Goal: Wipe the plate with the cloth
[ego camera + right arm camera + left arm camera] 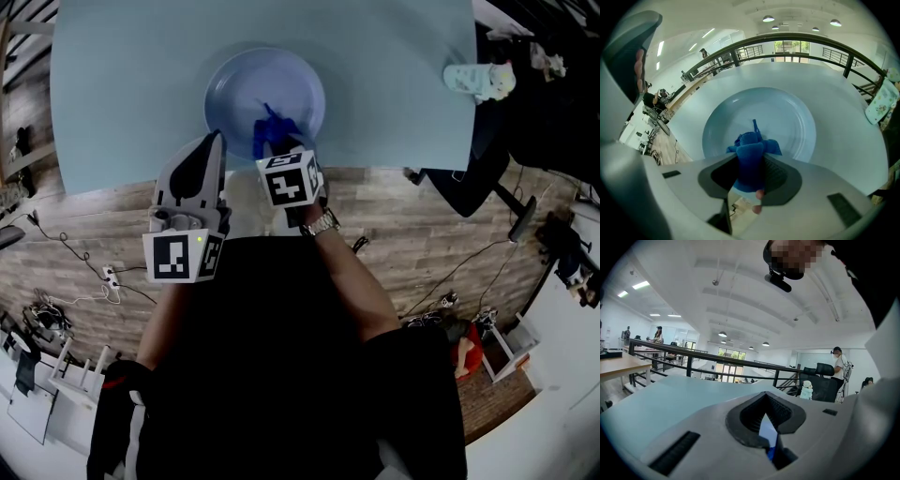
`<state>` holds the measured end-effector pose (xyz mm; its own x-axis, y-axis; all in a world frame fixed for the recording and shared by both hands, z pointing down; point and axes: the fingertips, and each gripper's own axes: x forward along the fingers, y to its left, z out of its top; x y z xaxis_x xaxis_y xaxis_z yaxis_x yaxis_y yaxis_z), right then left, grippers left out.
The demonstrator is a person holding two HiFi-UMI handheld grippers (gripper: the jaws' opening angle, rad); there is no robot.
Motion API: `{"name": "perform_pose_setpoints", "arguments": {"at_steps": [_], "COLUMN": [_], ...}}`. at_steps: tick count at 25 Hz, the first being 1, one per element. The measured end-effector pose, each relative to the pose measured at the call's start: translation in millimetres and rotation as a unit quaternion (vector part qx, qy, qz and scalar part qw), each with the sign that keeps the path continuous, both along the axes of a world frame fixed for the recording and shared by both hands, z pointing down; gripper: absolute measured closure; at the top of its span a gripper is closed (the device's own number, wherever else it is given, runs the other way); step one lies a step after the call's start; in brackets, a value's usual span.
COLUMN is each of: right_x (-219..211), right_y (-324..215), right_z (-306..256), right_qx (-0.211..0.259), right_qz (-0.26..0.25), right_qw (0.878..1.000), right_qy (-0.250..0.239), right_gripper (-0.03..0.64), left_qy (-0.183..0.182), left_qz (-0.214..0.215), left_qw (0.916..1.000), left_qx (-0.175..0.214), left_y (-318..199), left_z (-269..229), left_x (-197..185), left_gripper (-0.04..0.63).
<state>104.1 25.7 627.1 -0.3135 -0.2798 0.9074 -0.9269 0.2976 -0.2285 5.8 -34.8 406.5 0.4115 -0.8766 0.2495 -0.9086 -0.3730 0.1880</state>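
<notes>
My right tool is clamped on the blue cloth. The cloth is bunched between the dark pads, with a tuft sticking out past the tips. Just ahead of and below those tips lies the pale blue plate, and the cloth hangs over the part of the bowl nearest the tool. I cannot tell whether it touches the plate. From the head view, the cloth sits directly in front of the right tool, inside the near rim of the plate. My left tool is just to the left of the right one, its tip at the plate's near-left edge. In its own view the left tool has its jaws brought together on nothing, and only a thin sliver of plate shows through the gap. The plate rests on the light blue surface, which stretches away beyond both tools. Well off to the right of the right tool, a small pale toy stands on that surface.
</notes>
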Motion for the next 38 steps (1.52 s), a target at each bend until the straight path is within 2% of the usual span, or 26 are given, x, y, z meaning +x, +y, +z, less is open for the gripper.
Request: {"name": "perform_pose_setpoints", "arguments": {"at_steps": [16, 38], "right_x": [32.5, 49.4], "right_y": [-12.4, -55.0], "right_z": [-0.7, 4.9], "right_qx": [-0.004, 0.003], "right_qz": [-0.039, -0.044], "right_qw": [0.999, 0.999], "right_qy": [0.001, 0.003], "right_gripper": [0.499, 0.499], "left_qy": [0.001, -0.003], "left_qz": [-0.024, -0.056], "left_qw": [0.9997, 0.9984], "left_qx": [0.002, 0.003], "left_y": [-11.9, -33.9], "left_z": [0.5, 3.1], "left_x": [35.6, 32.8], "left_gripper": [0.594, 0.594]}}
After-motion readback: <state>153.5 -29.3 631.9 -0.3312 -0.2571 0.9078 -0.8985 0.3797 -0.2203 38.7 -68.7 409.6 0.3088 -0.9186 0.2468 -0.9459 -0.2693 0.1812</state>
